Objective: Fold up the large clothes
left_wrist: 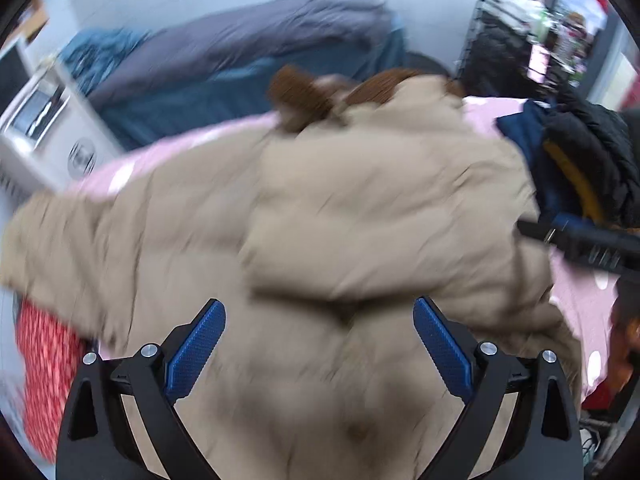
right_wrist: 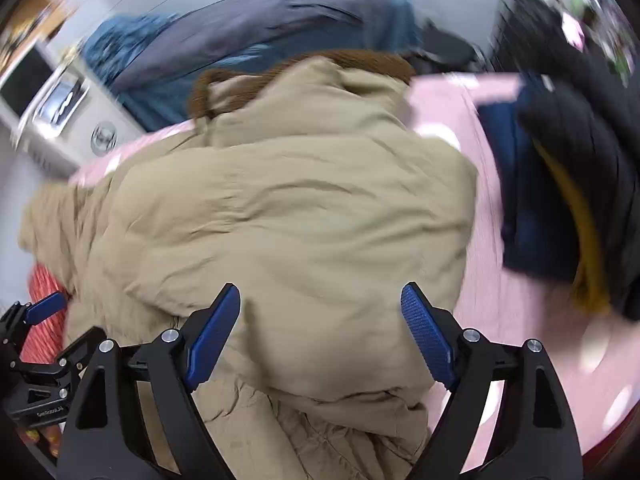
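One beige padded coat (right_wrist: 280,208), brown collar (right_wrist: 360,60) at the far end, is lying on the pink spotted sheet (right_wrist: 520,340). Left gripper (left_wrist: 318,344) and right gripper (right_wrist: 320,332) are hovering over it, jaws spread wide, gripping nothing. Dark clothes (right_wrist: 580,184) are lying beside it.

Both wrist views looking steeply down from close above a puffy beige padded coat (left_wrist: 320,220) spread on a pink dotted bedsheet (right_wrist: 520,320). Shared in both: coat, sheet, dark folded clothes pile (left_wrist: 580,160) at right.
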Available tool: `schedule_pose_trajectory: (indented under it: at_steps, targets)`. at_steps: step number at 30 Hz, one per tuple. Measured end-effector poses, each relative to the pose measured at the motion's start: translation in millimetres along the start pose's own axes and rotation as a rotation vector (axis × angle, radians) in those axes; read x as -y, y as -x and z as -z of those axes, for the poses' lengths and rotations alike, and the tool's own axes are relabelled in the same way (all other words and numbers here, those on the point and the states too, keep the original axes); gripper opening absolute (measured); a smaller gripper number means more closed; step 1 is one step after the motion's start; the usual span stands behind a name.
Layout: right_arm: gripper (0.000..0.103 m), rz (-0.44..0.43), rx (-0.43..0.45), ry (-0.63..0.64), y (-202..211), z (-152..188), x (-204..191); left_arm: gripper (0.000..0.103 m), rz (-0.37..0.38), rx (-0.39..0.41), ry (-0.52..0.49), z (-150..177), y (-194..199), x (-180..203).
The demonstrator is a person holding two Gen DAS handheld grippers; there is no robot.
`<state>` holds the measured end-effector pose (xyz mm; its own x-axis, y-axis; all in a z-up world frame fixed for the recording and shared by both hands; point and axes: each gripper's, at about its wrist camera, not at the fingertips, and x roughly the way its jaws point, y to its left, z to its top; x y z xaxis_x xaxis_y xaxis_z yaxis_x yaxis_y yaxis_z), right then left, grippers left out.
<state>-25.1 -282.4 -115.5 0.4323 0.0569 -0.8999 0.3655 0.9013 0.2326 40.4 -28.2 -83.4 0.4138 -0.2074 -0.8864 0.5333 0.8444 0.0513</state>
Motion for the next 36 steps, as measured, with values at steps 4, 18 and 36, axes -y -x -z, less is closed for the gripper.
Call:
schedule_pose_trajectory:
  at_steps: [4,18,36]
  targets:
    - [0.082,-0.019,-0.07,-0.027,-21,-1,7,0.093,-0.023,-0.017,-0.074,-33,-30,27]
    - [0.09,0.106,-0.239,0.07,-102,9,3,0.098,-0.111,-0.278,-0.175,-19,-146,42]
    - [0.098,0.056,-0.25,0.045,-125,7,15,0.097,-0.1,-0.15,-0.192,6,-128,40]
